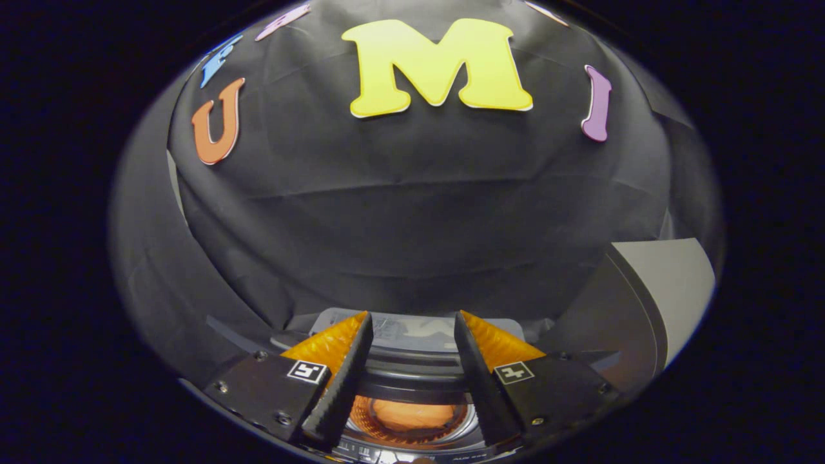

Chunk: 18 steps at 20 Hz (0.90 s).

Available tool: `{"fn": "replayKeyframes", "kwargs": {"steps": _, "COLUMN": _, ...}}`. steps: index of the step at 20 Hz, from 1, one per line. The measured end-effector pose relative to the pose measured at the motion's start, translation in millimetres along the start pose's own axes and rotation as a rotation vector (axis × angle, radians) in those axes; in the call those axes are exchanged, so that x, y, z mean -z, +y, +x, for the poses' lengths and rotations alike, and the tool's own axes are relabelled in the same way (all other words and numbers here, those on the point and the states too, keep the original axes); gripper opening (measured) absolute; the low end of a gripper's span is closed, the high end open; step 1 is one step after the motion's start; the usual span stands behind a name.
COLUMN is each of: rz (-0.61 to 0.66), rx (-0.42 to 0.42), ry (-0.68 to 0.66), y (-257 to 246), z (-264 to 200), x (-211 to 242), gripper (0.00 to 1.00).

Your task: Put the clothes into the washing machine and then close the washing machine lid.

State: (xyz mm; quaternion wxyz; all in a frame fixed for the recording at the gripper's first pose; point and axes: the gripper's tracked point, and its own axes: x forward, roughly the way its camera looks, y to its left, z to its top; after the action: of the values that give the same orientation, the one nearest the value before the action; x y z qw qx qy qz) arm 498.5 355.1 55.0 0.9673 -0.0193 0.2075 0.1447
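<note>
My gripper is open, its two fingers spread apart with nothing between them. Below and between the fingers is the washing machine's round top opening with its dark rim. Inside the tub lies an orange mass that looks like cloth. The pale see-through lid is at the far side of the opening, just beyond the fingertips, and looks raised. The fingers hide the left and right sides of the opening.
The booth's black cloth wall rises close behind the machine. A dark curved body with a pale grey panel stands to the right of the machine, near the right finger.
</note>
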Motion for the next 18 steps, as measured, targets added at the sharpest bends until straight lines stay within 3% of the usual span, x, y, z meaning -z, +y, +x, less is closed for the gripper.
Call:
{"fn": "replayKeyframes", "kwargs": {"steps": 9, "rz": -0.064, "rx": 0.019, "ry": 0.093, "y": 5.1, "z": -25.3, "x": 89.4, "gripper": 0.8}}
{"fn": "replayKeyframes", "kwargs": {"steps": 12, "rz": -0.078, "rx": 0.014, "ry": 0.087, "y": 12.4, "z": -38.6, "x": 89.6, "gripper": 0.8}}
{"fn": "replayKeyframes", "kwargs": {"steps": 18, "rz": -0.149, "rx": -0.02, "ry": -0.096, "y": 8.2, "z": -114.4, "x": 49.6, "gripper": 0.8}}
